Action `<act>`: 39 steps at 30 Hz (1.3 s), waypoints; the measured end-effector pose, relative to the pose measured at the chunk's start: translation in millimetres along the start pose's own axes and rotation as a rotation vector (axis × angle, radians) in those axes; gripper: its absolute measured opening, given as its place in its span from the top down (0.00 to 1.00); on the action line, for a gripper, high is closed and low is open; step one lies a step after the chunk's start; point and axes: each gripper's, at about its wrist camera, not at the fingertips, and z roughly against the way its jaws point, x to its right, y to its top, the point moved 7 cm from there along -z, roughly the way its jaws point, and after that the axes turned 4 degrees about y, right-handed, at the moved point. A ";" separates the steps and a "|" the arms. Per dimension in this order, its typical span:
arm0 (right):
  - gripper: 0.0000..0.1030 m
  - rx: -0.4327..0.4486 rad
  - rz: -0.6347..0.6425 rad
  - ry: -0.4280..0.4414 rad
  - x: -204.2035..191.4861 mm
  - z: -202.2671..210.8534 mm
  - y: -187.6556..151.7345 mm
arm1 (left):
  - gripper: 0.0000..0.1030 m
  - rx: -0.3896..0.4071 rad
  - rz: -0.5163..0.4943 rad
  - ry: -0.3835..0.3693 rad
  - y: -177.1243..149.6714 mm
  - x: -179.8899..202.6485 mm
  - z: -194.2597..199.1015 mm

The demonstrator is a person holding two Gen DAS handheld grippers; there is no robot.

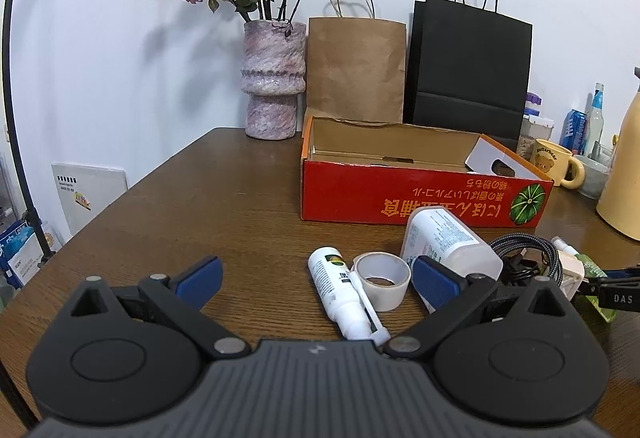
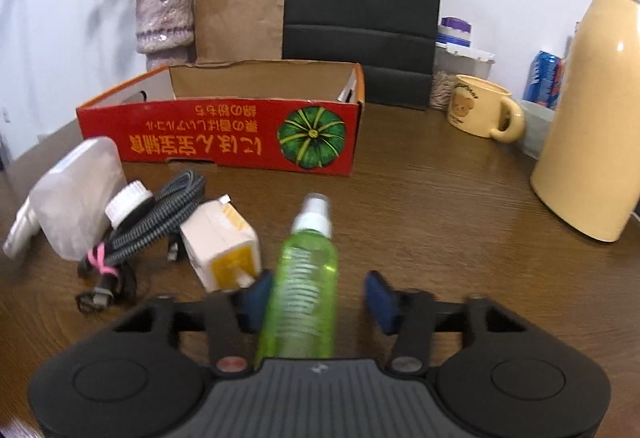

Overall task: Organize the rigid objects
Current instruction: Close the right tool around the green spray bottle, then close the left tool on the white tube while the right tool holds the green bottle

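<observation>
Translucent green plastic, the slim cylindrical spray bottle (image 2: 300, 286) with a white pump head lies on the wood-grain table (image 2: 440, 197), nozzle towards the red cardboard box (image 2: 216, 133). It sits between the blue pads of the right gripper (image 2: 319, 298). The jaws stand apart, the left pad at the bottle's side and the right pad clear of it. A braided grey cable (image 2: 160, 213) and a blocky white adapter (image 2: 220, 246) lie just beside. The left gripper (image 1: 316, 280) gapes wide and holds nothing, with a white tape roll (image 1: 384, 280) and a white tube-shaped bottle (image 1: 340, 294) lying ahead.
</observation>
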 end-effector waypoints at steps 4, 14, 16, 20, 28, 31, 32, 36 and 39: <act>0.71 0.020 0.016 -0.018 -2.8 1.4 -1.6 | 0.00 -0.005 0.002 -0.002 -0.5 0.7 -1.0; 0.71 0.090 0.044 -0.044 -6.0 15.6 1.0 | 0.00 0.003 0.016 -0.003 0.0 -1.2 0.4; 0.71 0.125 0.057 -0.062 -7.9 22.2 2.0 | 0.00 0.001 0.017 0.001 -0.3 -1.7 -0.1; 0.71 0.174 0.065 -0.089 -8.5 31.3 4.3 | 0.00 -0.005 0.017 0.005 -0.8 -2.0 -1.7; 0.71 0.194 0.066 -0.077 -7.9 34.8 5.6 | 0.00 -0.044 0.001 0.015 -5.7 0.5 -10.3; 0.71 0.196 0.058 -0.074 -6.9 34.7 5.2 | 0.00 -0.062 -0.007 0.019 -8.0 1.8 -14.5; 0.71 0.196 0.057 -0.074 -7.2 34.7 4.8 | 0.00 -0.070 -0.011 0.023 -8.5 2.3 -16.9; 0.71 0.196 0.054 -0.073 -7.7 34.1 4.7 | 0.00 -0.121 -0.006 0.033 -9.5 2.2 -31.3; 0.71 0.197 0.054 -0.071 -8.0 34.4 4.4 | 0.00 -0.143 0.008 0.097 -9.9 -3.6 -41.1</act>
